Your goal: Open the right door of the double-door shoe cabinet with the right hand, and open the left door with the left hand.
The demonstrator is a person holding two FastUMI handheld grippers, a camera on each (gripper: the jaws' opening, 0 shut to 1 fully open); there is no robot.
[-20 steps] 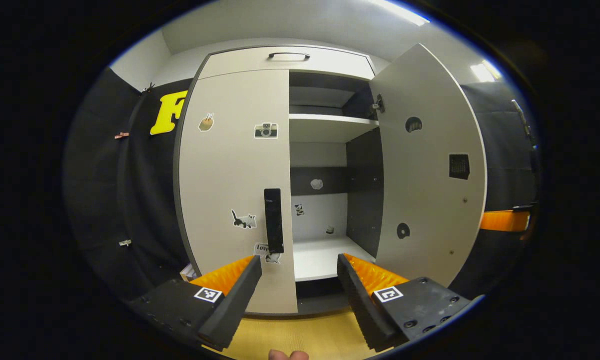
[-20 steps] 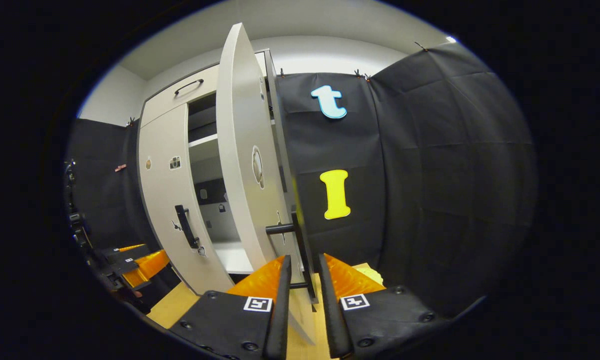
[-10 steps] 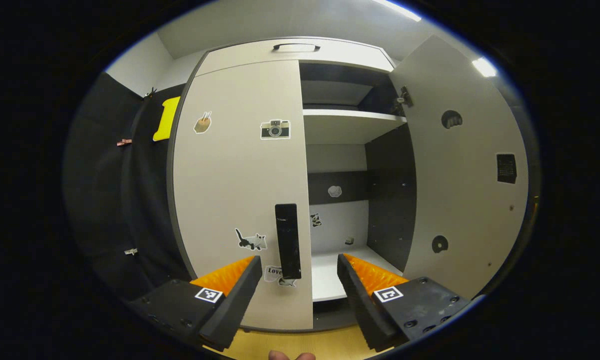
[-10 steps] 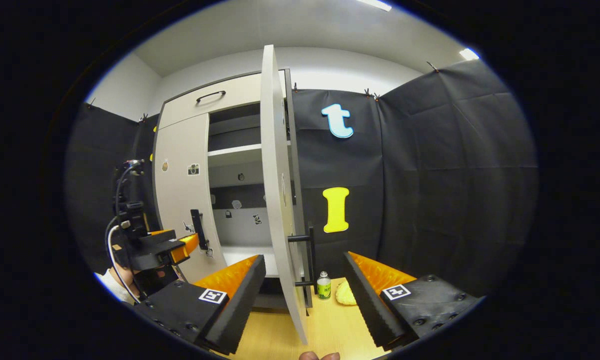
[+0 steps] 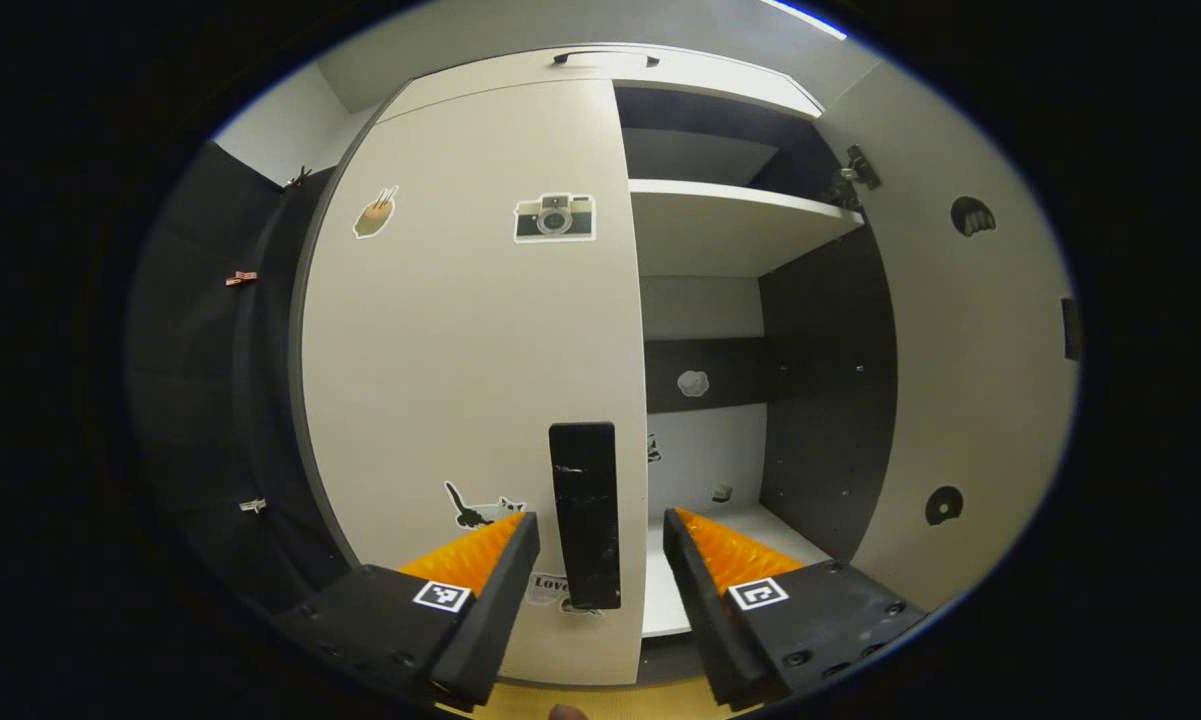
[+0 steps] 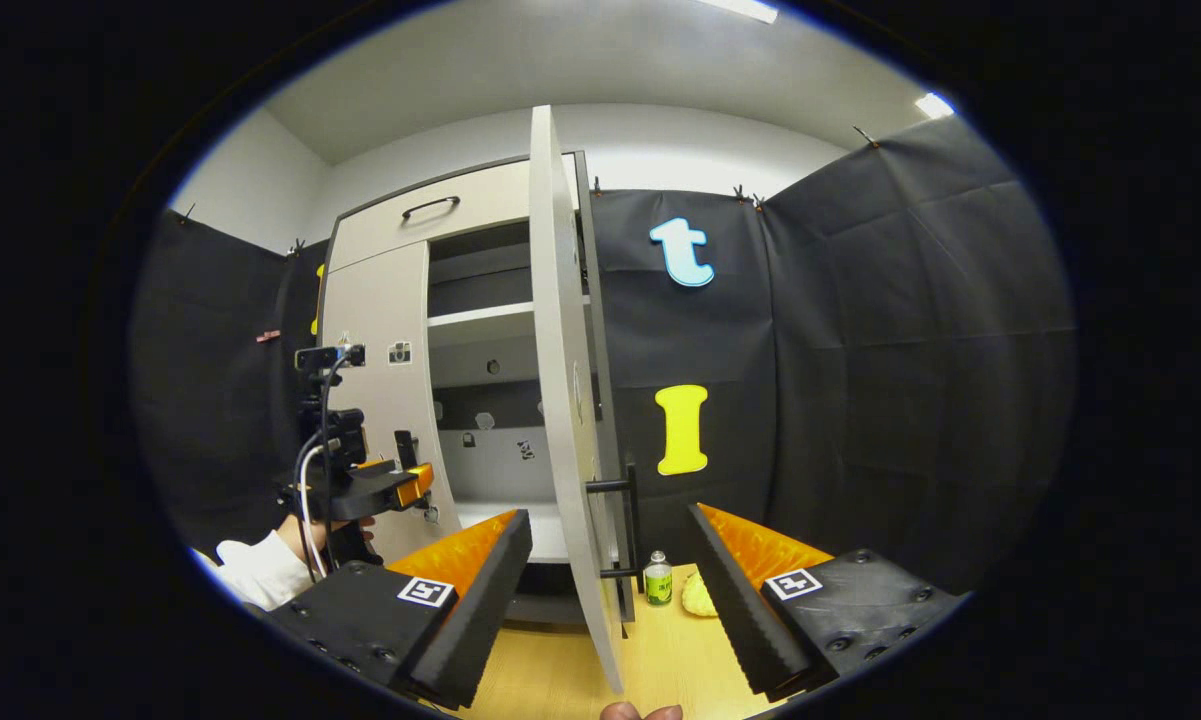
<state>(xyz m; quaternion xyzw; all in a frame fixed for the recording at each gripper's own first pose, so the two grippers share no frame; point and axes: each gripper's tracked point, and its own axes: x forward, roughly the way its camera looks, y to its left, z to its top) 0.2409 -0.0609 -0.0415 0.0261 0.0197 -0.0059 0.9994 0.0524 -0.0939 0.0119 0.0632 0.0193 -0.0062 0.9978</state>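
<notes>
- The left gripper [image 5: 592,545] is spread wide and holds nothing; its two fingers stand either side of the left door handle [image 5: 586,515], which rises between them without either finger visibly touching it.
- The right gripper [image 6: 610,560] is likewise wide open and empty, with the edge of the right door [image 6: 563,400] and the right door handle [image 6: 622,535] in the gap between its fingers, apart from both.
- In the right gripper view the left gripper [image 6: 390,487] appears farther off, held by a hand [image 6: 305,525] in a pale sleeve, right at the left door's handle.
- The step in hand looks to be the grasp on the left handle. To do it well, the fingers should probably slide further forward until the bar sits deep between them, close squarely on it, then pull along the door's arc about its left-side hinges rather than straight back.
- The left door [image 5: 470,340] is still flush and closed, with cat, camera and other stickers on its face; the right door stands swung out wide.
- The shoe cabinet [image 5: 705,225] shows an upper shelf and a lower floor through the open half; no shoes are visible, only small stickers on the back panel.
- A small green-labelled bottle [image 6: 658,580] and a yellow object [image 6: 698,597] sit on the wooden floor beside the cabinet.
</notes>
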